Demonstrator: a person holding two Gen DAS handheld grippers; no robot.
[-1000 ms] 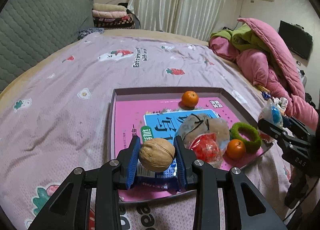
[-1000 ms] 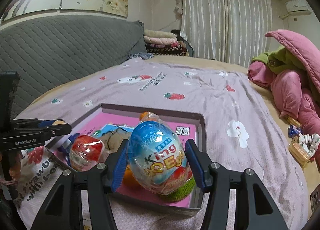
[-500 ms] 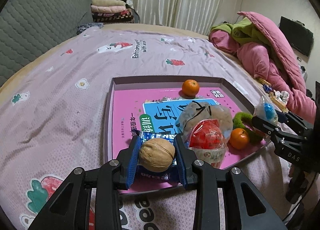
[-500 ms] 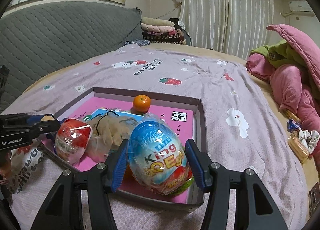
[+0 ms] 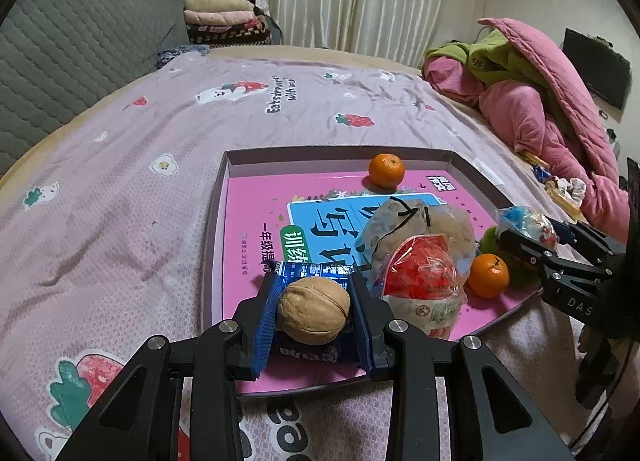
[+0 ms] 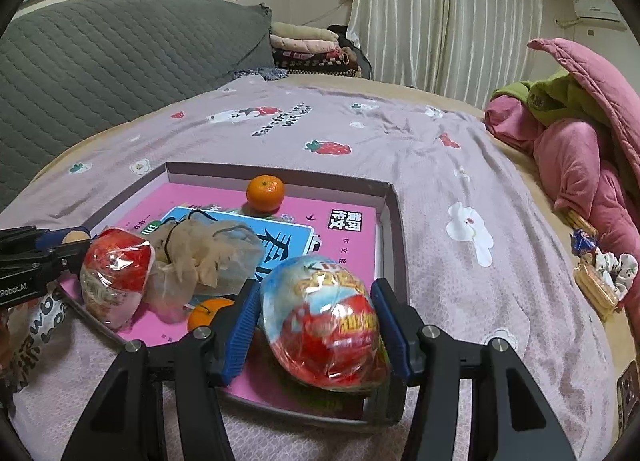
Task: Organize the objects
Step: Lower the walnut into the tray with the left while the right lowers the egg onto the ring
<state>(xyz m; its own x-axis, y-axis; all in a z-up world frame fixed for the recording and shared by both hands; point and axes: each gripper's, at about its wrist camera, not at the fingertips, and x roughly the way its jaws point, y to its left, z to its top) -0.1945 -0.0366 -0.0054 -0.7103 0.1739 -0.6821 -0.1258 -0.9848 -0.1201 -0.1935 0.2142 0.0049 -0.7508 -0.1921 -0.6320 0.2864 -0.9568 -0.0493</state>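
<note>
My left gripper (image 5: 314, 311) is shut on a brown walnut (image 5: 313, 309), held over the near left corner of a shallow tray (image 5: 256, 155) lined with a pink book. A blue snack packet (image 5: 312, 271) lies under the walnut. In the right wrist view my right gripper (image 6: 318, 325) has its jaws spread a little wider than a wrapped toy egg (image 6: 324, 321); the egg has tipped and sits over the tray's near right corner (image 6: 394, 221). Whether the pads still touch the egg is unclear. The right gripper also shows in the left wrist view (image 5: 536, 237).
In the tray lie two tangerines (image 5: 386, 170) (image 5: 488, 275), a red-and-white wrapped egg (image 5: 424, 285), a crumpled plastic bag (image 5: 416, 221) and a green ring (image 5: 486, 239). A pink quilt pile (image 5: 552, 101) sits right. Snacks (image 6: 596, 281) lie on the bedspread (image 6: 460, 181).
Both grippers moved closer to the tray. The right gripper's jaws opened wider and the toy egg rolled over between them, now showing its red side. The left stays shut on the walnut.
</note>
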